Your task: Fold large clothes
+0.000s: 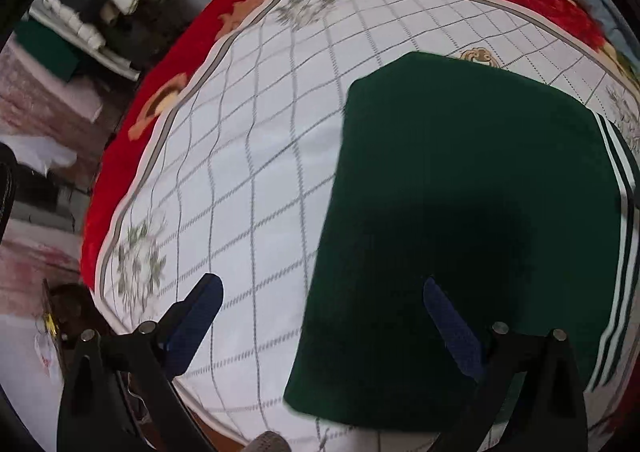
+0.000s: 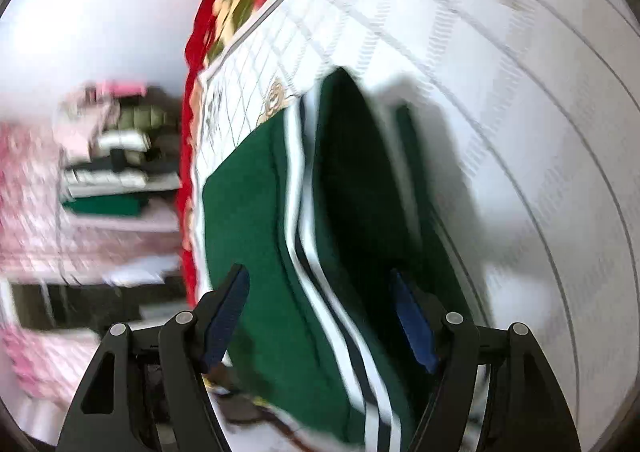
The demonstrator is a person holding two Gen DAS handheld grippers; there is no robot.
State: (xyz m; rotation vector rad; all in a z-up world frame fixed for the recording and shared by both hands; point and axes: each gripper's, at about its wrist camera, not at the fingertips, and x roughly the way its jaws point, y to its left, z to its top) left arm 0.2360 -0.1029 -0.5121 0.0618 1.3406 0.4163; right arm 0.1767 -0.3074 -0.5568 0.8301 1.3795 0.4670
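Folded green garment (image 1: 472, 212) lay on checked sheet (image 1: 260, 172); left gripper (image 1: 322, 326) and right gripper (image 2: 320, 316) hovered wide open, empty.

soft even indoor light, left wrist view mostly sharp, dark shadow pooled on the green garment (image 1: 460, 212), right wrist view heavily motion-smeared, white glare upper left, fisheye bending both edges

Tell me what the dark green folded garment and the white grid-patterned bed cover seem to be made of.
Dark green folded garment: probably matte knit sportswear fabric, with white side stripes; weave unclear. White grid-patterned bed cover: seemingly smooth woven cloth, printed with grey lines and flowers.
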